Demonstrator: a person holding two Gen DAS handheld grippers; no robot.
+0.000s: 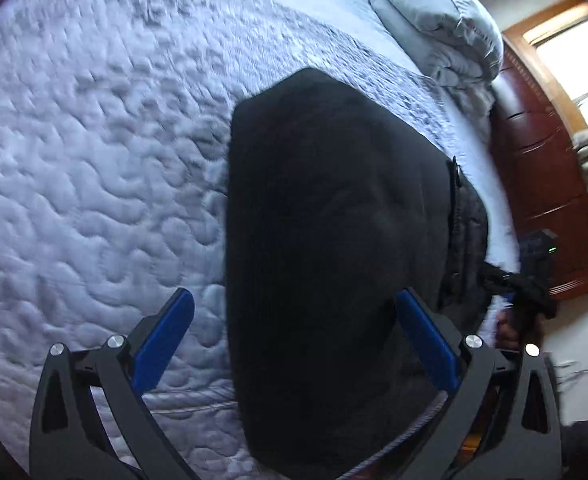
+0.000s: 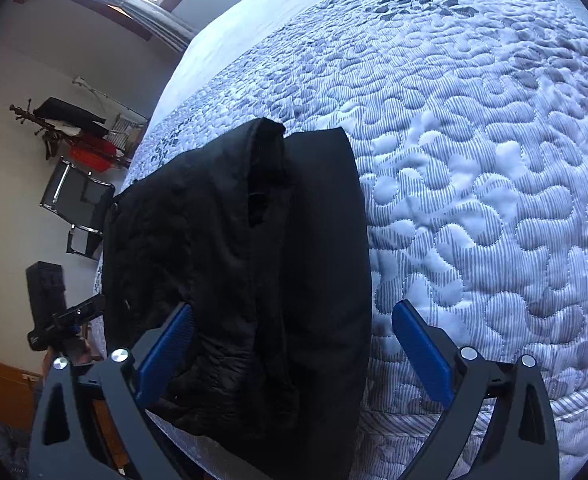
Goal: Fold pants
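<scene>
The black pants (image 1: 326, 240) lie folded in a compact stack on the quilted bed (image 1: 93, 160); they also show in the right wrist view (image 2: 253, 248), with a waistband button at the left edge. My left gripper (image 1: 294, 320) is open and empty, held above the near part of the pants, its blue pads (image 1: 165, 340) spread wide. My right gripper (image 2: 291, 332) is open and empty, also above the near end of the pants. The other gripper shows at the right edge of the left wrist view (image 1: 534, 276) and at the left of the right wrist view (image 2: 65, 320).
The pale blue quilt (image 2: 474, 180) covers the bed. Pillows (image 1: 434, 20) are piled at the far end by a wooden headboard (image 1: 542, 184). A window (image 1: 574, 52) is beyond. A chair (image 2: 77, 208) and a coat rack (image 2: 73, 128) stand off the bed's left side.
</scene>
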